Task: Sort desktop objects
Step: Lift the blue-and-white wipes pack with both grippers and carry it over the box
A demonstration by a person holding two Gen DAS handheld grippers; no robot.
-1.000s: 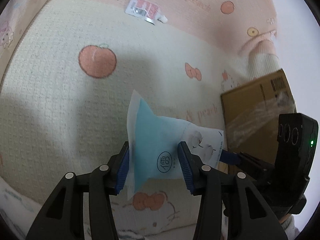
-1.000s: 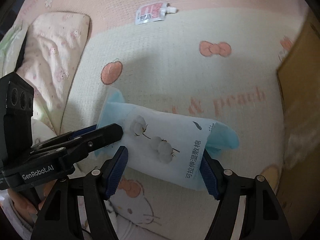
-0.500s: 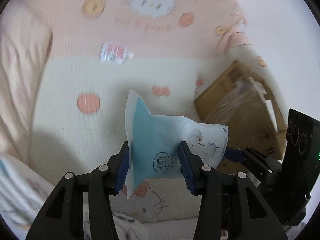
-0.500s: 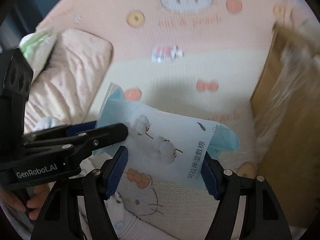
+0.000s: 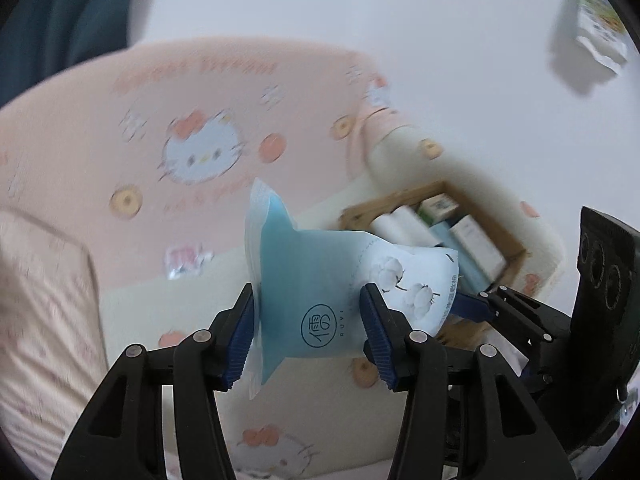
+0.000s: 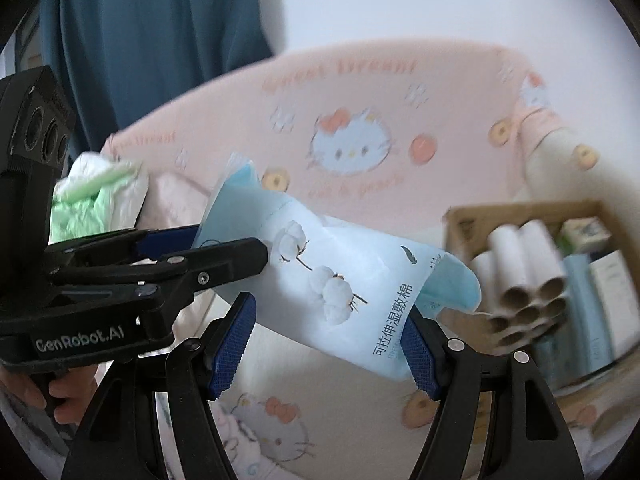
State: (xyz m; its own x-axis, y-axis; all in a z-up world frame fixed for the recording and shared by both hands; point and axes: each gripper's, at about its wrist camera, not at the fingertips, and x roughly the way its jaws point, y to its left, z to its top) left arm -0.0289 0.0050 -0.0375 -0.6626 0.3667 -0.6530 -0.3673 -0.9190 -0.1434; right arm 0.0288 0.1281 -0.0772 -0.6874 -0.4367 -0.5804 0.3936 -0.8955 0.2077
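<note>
The cotton pad pack (image 6: pixel 344 288) is held in the air between both grippers, above the bed with its pink cartoon-cat bedspread (image 6: pixel 360 92), to the left of the cardboard box (image 6: pixel 516 216) that already holds paper roll cores (image 6: pixel 524 292) and small cartons.

The left gripper (image 5: pixel 308 332) has its fingers (image 5: pixel 242 332) on either side of the pack's blue end. Its jaws are opening at this moment, yet both blue pads still look to be against the film. The right gripper (image 6: pixel 332 344) grasps the white, printed end, with its fingers (image 6: pixel 420 348) set against the pack's two edges.

By its look, the pack is a light, soft pouch of thin plastic film. It sags and creases between the two holds, so it will bend rather than stay flat, and the smooth film is likely to slip under a weak pinch. The crimped seal at the far left end (image 5: pixel 256 216) is floppy and a poor place to hold. The fuller, padded body is better, gripped across its short width as now.

Its long axis runs roughly left to right in the scene, sloping down toward the right. The crimped blue end points up and to the far left, while the other blue end (image 6: pixel 456 292) points right, toward the box.
</note>
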